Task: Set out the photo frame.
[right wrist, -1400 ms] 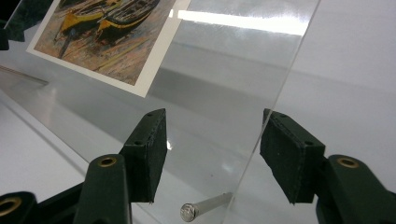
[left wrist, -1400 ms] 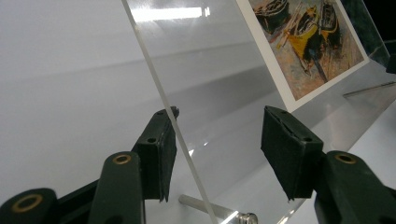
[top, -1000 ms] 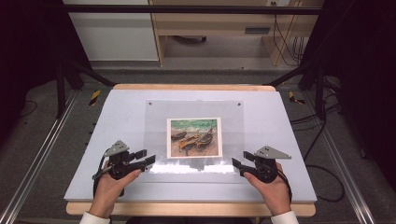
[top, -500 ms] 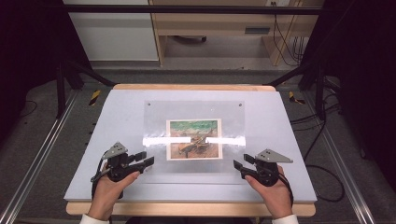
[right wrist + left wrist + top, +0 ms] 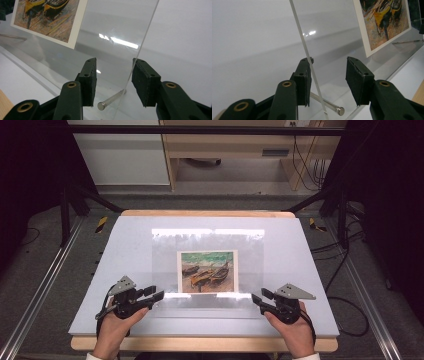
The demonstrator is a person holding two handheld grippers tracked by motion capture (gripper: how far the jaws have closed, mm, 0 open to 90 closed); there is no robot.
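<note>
Between each claw's pads stands a side edge of the clear acrylic picture frame point(image 5: 207, 270) with its boat painting print point(image 5: 208, 271), raised off the white table point(image 5: 125, 250). Our left claw point(image 5: 156, 295) and right claw point(image 5: 256, 298) have just been closing, pads not yet pressing. Its long axis runs hand to hand.

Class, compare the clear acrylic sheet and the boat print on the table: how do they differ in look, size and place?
The acrylic sheet is see-through and glossy; the boat print is opaque, coloured, with a white border. The sheet is larger and reaches past the print on every side. Both are flat rectangles on the white table.
</note>
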